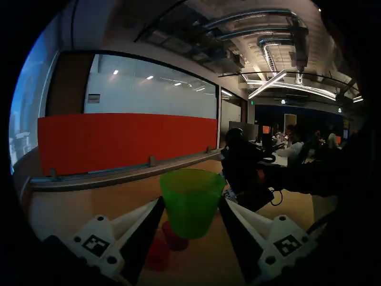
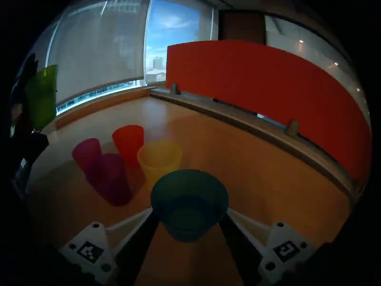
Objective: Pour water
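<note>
1. In the right gripper view, four cups stand in a cluster on the table (image 2: 266, 171), toward its left edge.
2. In the cluster, the rear cup (image 2: 128, 139) and right cup (image 2: 159, 159) stand just beside each other. The left cup (image 2: 87, 152) is left of the rear cup, and the front cup (image 2: 112, 180) is just before the left cup.
3. The held cup (image 2: 189, 195) sits between the right gripper's (image 2: 189, 212) fingers, before the right cup.
4. The raised cup (image 2: 42, 95) sits between the left gripper's (image 1: 192, 204) fingers, above the table, left of the cluster.
5. A panel (image 2: 285, 81) stands along the table's far edge, and a window (image 2: 166, 43) lies behind its left edge.
</note>
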A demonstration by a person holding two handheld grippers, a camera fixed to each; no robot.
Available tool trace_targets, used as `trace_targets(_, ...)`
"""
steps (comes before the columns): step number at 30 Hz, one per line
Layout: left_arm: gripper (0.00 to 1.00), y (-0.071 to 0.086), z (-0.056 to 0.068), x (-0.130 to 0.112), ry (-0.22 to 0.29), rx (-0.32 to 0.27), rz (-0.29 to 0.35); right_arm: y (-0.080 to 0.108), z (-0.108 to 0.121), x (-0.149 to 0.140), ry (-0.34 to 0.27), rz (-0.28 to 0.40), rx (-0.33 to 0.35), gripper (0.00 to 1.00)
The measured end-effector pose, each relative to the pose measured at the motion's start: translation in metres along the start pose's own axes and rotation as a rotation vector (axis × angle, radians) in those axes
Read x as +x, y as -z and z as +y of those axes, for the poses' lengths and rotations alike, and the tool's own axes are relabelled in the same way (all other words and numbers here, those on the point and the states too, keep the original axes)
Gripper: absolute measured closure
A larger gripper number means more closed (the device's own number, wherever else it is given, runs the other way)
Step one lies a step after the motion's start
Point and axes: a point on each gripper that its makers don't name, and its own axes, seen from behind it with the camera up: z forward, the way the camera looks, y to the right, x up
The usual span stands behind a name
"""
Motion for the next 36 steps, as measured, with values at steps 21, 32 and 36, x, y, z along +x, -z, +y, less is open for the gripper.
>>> trace_targets(21,0.17,-0.001,0.004,-0.015,0.002,-0.005,-0.020,0.055,-0.017,0.068,0.012,0.170,-0.011,0.14)
trace_targets(32,0.17,0.000,0.006,-0.018,-0.004,-0.011,-0.020,0.080,-0.028,0.101,0.026,0.267,-0.012,0.14)
trace_targets(36,0.17,0.000,0.007,-0.018,-0.008,-0.012,-0.016,0.087,-0.034,0.109,0.024,0.300,-0.005,0.14)
